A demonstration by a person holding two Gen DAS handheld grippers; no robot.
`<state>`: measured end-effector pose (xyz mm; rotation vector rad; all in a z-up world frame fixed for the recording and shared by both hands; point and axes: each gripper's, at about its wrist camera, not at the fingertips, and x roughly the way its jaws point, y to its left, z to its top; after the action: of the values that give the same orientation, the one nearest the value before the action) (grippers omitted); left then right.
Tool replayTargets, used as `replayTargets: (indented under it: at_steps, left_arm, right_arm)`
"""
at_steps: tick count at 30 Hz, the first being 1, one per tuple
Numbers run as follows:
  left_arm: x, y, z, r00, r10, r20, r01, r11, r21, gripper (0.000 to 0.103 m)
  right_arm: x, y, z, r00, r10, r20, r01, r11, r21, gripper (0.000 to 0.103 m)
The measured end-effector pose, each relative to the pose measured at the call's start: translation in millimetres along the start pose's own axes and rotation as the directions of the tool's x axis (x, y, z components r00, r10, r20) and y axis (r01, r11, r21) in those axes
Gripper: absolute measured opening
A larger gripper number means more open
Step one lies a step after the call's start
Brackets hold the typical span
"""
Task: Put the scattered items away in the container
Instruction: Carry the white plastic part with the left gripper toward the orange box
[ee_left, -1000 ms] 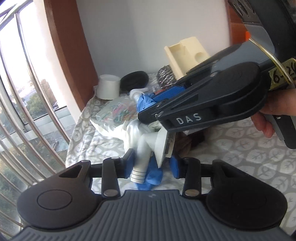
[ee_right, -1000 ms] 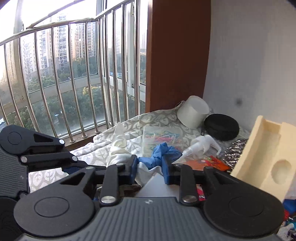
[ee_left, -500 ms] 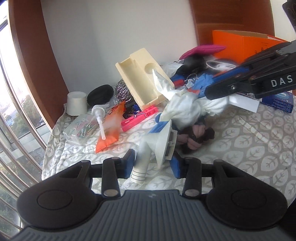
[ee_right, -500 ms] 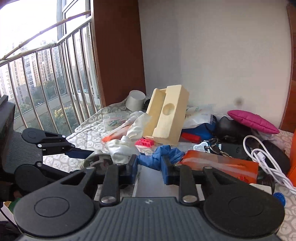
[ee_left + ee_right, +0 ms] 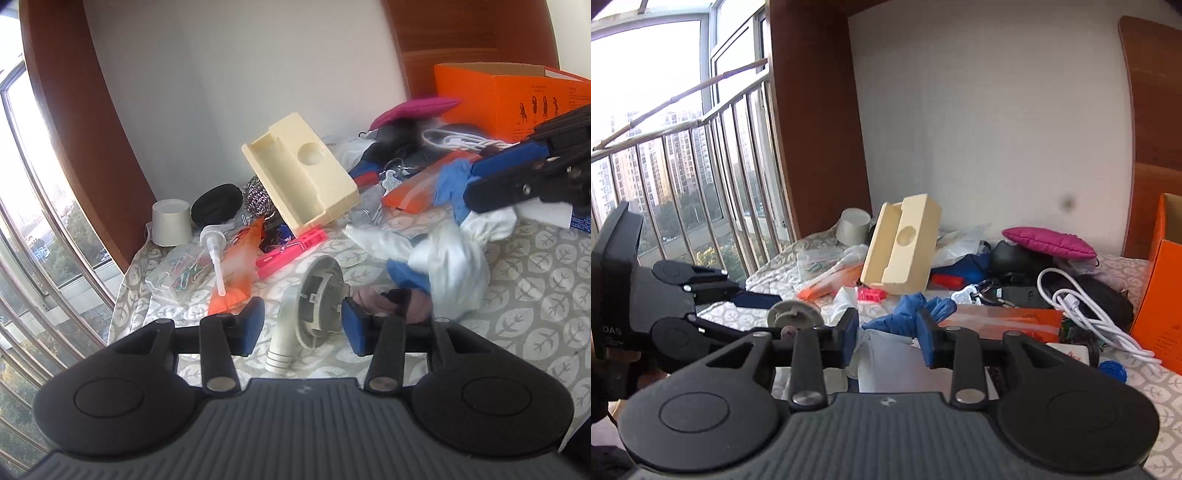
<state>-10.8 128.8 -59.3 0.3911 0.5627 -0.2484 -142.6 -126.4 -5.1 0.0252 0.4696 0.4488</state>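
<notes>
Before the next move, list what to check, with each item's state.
1. Box top open: ok.
2. Room inside the box: cannot tell, inside hidden.
3. Left hand-held gripper grip on the fitting: not ok. Its jaws are opening, with the fitting between them and the left pad clear of it.
4. Right hand-held gripper grip on the glove: not ok. Its jaws are opening, with the glove loose between them.
5. Cloth at the box: not ok, well short of it.
</notes>
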Motion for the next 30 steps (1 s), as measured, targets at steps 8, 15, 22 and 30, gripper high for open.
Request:
replayTargets:
  at_steps: [8, 15, 22, 30]
  left_arm:
    - [28.2, -9.7, 5.7, 0.995, 0.094, -0.030, -0.095, 0.995, -0.019, 0.049]
    - [44.4, 5.2, 5.4, 0.984, 0.166, -0.068, -0.175, 0.971, -0.162, 0.046]
    - [25.7, 23.6, 1.7, 0.975, 0.219, -0.042, -0.223, 0.960, -0.172, 0.046]
    - [28.7, 18.6, -1.8, 0.985, 0.170, -0.034, -0.173, 0.978, -0.118, 0.055]
  right_arm:
    - [-10.5, 13.4, -16.4, 0.996, -0.061, 0.061, 0.064, 0.997, -0.050, 0.089]
    - [-22.6, 15.9, -24.2, 0.999, 0.002, 0.039, -0.001, 0.999, -0.043, 0.080]
    - [-2.8, 8.8, -26.4, 0.998, -0.053, -0.017, 0.051, 0.993, -0.110, 0.082]
    - [5.2, -37.1, -25.8, 0.999, -0.020, -0.043, 0.026, 0.988, 0.153, 0.103]
